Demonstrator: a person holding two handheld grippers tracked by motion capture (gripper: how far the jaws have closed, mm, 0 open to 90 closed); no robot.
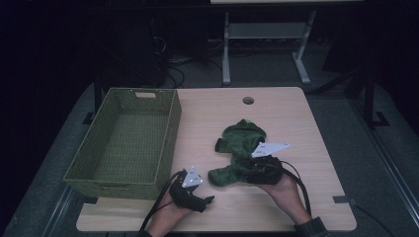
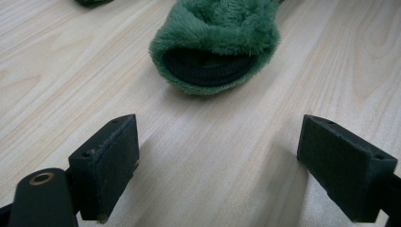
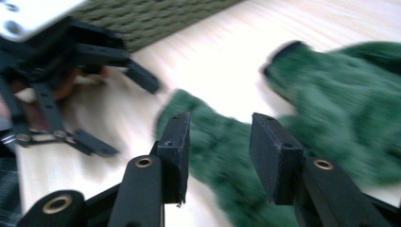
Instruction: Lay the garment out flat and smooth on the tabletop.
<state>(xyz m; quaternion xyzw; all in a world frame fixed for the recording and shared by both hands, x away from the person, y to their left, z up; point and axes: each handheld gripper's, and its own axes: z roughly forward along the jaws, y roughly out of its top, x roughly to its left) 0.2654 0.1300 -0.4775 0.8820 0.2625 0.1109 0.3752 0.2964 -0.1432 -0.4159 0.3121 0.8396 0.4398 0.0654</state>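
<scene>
Jaws of the left gripper (image 2: pixel 217 165) stand wide apart over bare table (image 2: pixel 56 56), the green fleece garment (image 2: pixel 215 42) just ahead with its ribbed cuff facing them. The right gripper (image 3: pixel 220 151) has its jaws part-open, fleece between and beyond them, unpinched. Soft, light, floppy, it probably pinches best at a cuff or thick fold. No readable writing.

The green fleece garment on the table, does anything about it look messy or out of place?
Yes. The green fleece garment lies crumpled on the wooden table, sleeves bunched, not folded. It sits outside the woven basket to its left. One sleeve's cuff gapes open toward the left tool. Nothing looks torn or spilled.
</scene>
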